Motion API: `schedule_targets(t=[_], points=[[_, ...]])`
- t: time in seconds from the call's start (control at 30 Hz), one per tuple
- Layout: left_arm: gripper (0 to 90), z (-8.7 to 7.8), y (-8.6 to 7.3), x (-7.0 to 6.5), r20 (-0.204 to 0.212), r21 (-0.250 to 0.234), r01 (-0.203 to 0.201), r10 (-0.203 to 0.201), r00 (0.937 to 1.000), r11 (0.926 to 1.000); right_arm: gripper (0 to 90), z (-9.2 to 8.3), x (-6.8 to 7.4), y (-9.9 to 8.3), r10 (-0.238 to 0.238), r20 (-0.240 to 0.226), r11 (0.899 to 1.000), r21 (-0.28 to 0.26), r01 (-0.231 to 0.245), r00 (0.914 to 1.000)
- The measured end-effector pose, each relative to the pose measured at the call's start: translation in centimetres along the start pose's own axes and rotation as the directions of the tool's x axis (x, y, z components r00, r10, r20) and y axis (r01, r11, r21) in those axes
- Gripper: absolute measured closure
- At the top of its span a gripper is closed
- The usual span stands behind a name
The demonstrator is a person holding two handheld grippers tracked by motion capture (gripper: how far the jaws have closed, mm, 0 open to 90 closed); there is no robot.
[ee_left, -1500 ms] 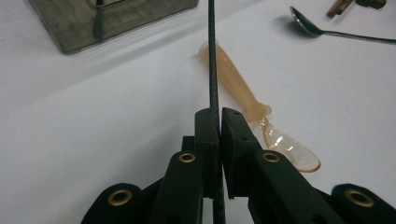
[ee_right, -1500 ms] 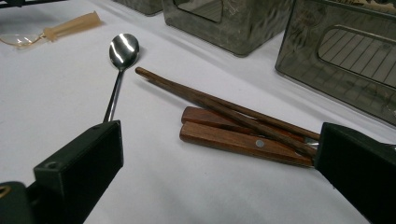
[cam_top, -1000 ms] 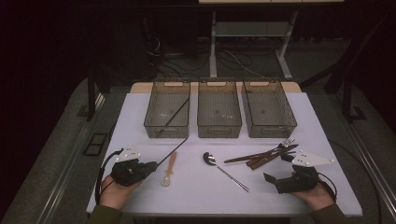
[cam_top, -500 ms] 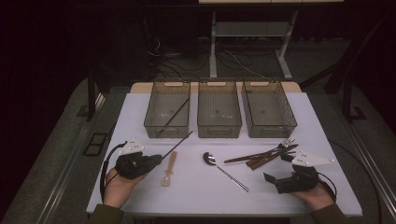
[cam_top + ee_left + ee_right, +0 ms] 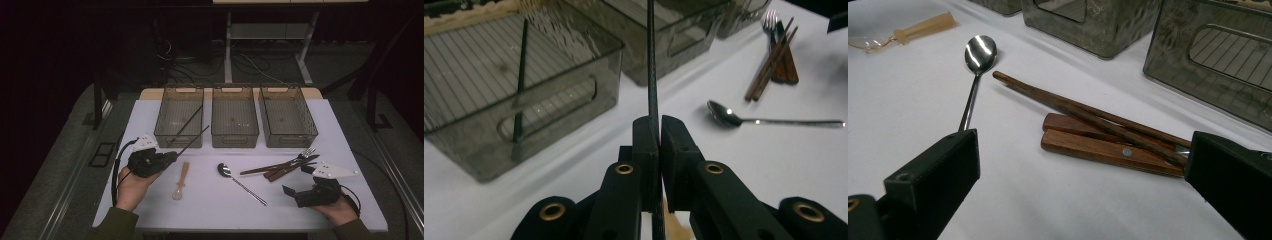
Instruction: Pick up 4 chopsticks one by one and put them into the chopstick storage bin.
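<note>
My left gripper (image 5: 171, 154) is shut on a thin black chopstick (image 5: 192, 140), lifted off the white table at the front left. The stick's far end points at the left smoke-grey bin (image 5: 163, 131). In the left gripper view the jaws (image 5: 659, 126) pinch the chopstick (image 5: 652, 75), which runs straight up the picture. A second black chopstick (image 5: 186, 121) leans inside that left bin (image 5: 574, 75). At the front right my right gripper (image 5: 291, 193) rests open on the table, its jaws (image 5: 1078, 190) wide apart and short of the brown cutlery (image 5: 1108, 145).
Middle bin (image 5: 234, 136) and right bin (image 5: 287, 137) stand beside the left one. A metal spoon (image 5: 239, 183) lies mid-table. A tan-handled plastic spoon (image 5: 181, 180) lies near the left hand. Brown chopsticks, wooden-handled cutlery (image 5: 280, 168) and a fork (image 5: 306, 151) lie ahead of the right gripper.
The left gripper has risen and moved away from the person toward the left bin, carrying the black chopstick. The right gripper has stayed put.
</note>
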State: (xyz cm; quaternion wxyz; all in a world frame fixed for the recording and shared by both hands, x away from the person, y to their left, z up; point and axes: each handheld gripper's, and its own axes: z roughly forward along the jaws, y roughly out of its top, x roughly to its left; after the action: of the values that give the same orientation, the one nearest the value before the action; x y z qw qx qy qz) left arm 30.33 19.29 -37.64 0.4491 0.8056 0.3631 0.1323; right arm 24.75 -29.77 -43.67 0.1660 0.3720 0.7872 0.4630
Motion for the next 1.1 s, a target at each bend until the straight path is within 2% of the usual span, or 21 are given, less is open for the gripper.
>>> schedule_targets(t=[0.43,0.7,0.83,1.0,1.1], points=[[85.6,1.4,2.4,1.3,-0.021,-0.028,0.009,-0.009,0.9997,0.9996,0.5,0.0,0.0,0.0,0.003,0.004,1.000,0.002,-0.003,1.0000],[85.6,2.3,3.6,2.1,-0.051,-0.039,0.012,-0.014,0.9986,0.9992,0.5,0.0,0.0,0.0,0.001,0.005,1.000,0.002,-0.001,1.0000],[85.6,2.8,4.7,2.7,-0.064,-0.049,0.012,-0.015,0.9978,0.9987,0.5,0.0,0.0,0.0,0.016,0.009,1.000,-0.006,-0.016,0.9998],[85.6,3.4,6.2,3.6,-0.080,-0.051,0.005,-0.009,0.9967,0.9987,0.5,-0.1,0.0,0.0,0.012,0.005,1.000,-0.006,-0.012,0.9999],[85.6,3.7,6.9,4.2,-0.087,-0.055,0.017,-0.022,0.9959,0.9984,0.5,-0.2,0.0,0.0,0.011,0.004,1.000,-0.010,-0.011,0.9999]])
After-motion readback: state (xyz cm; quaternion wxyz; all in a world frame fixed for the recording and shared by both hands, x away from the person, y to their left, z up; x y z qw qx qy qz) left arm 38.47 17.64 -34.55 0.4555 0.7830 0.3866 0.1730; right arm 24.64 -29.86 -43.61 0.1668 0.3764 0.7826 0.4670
